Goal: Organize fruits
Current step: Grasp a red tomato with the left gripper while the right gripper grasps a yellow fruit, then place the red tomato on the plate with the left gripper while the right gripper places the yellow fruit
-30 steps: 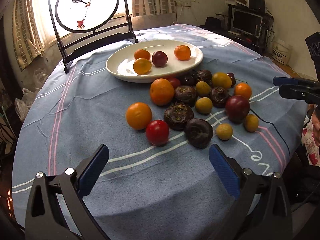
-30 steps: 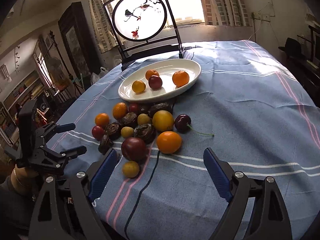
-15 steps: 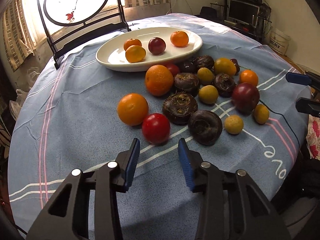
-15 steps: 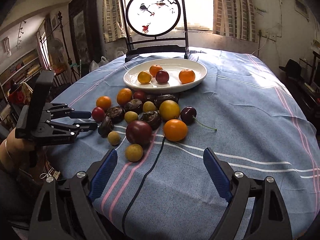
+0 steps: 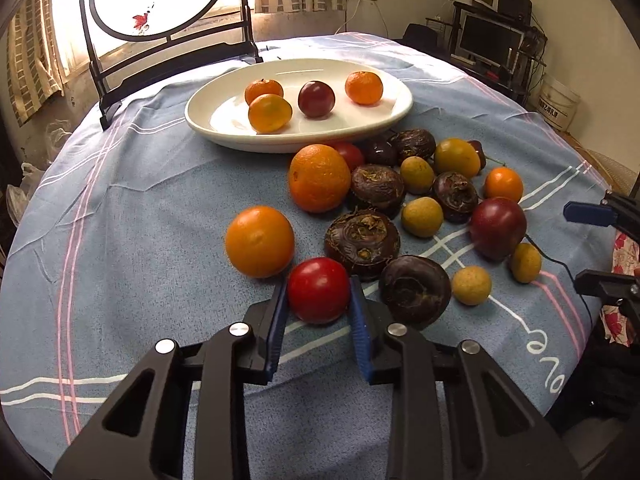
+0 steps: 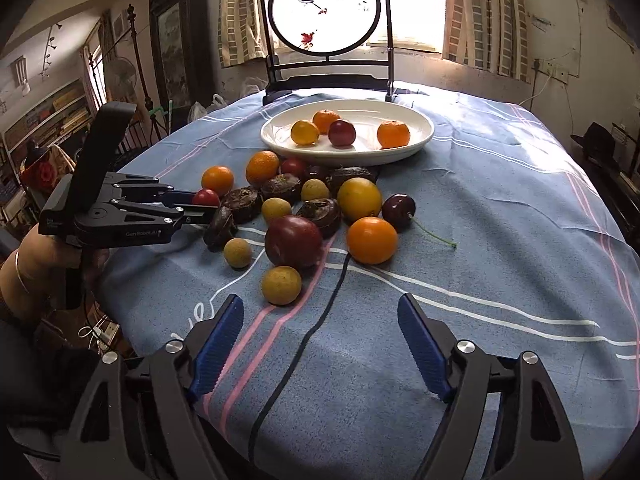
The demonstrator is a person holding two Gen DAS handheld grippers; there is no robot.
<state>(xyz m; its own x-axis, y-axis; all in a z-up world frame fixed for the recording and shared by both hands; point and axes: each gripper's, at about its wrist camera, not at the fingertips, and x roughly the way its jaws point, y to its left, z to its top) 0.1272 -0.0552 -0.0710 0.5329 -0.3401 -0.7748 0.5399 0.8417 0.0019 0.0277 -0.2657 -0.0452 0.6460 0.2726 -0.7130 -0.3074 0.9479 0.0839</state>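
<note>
A red tomato (image 5: 318, 290) rests on the blue cloth at the near edge of a fruit pile, and my left gripper (image 5: 317, 293) is shut on it, a blue pad pressing each side. The right wrist view shows this gripper (image 6: 206, 205) coming in from the left onto the tomato (image 6: 206, 197). My right gripper (image 6: 320, 304) hovers over bare cloth short of a yellow-brown longan (image 6: 281, 285); its jaws are closing with nothing between them. A white oval plate (image 5: 224, 132) behind the pile holds three orange fruits and a dark plum (image 5: 316, 99).
Oranges, dark water chestnuts, longans, a large plum (image 6: 294, 241) and a cherry (image 6: 399, 207) lie loose before the plate. A black cable (image 6: 320, 320) runs between the right fingers. A round painted screen on a stand (image 6: 324, 12) stands behind the plate. The round table's edge is close.
The left jaws went from wide open to shut around the red tomato as the gripper moved forward to it. The right gripper came closer to the pile and its jaws narrowed a little.
</note>
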